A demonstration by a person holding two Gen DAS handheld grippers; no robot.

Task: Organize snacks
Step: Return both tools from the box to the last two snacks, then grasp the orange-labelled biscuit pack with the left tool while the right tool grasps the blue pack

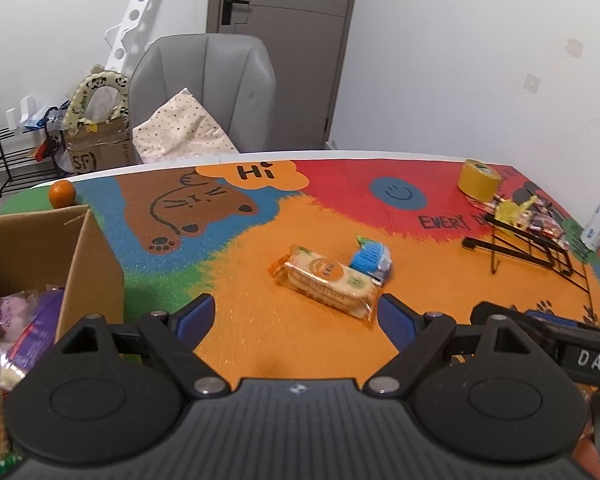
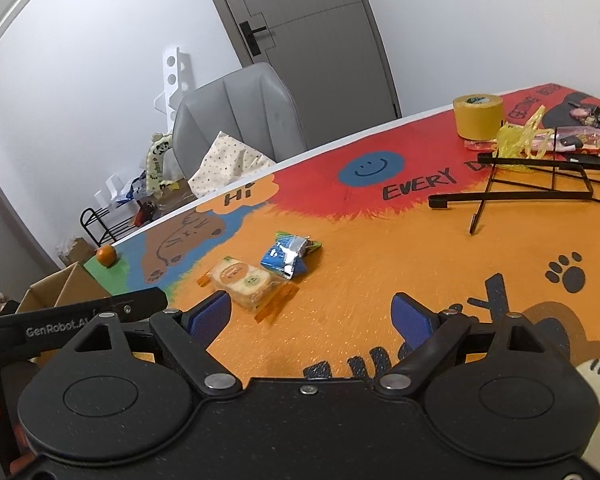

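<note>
A clear pack of round crackers (image 1: 328,280) lies on the orange part of the table mat, also in the right wrist view (image 2: 246,280). A small blue snack packet (image 1: 370,258) lies touching its far end, also in the right wrist view (image 2: 290,254). My left gripper (image 1: 296,316) is open and empty, just short of the crackers. My right gripper (image 2: 312,314) is open and empty, to the right of both snacks. An open cardboard box (image 1: 76,264) at the left holds several snack packs (image 1: 16,328).
An orange (image 1: 62,194) sits at the table's far left edge. A yellow tape roll (image 2: 478,116), a black wire rack (image 2: 540,184) and candy wrappers (image 2: 520,138) are at the far right. A grey chair (image 1: 204,88) stands behind the table.
</note>
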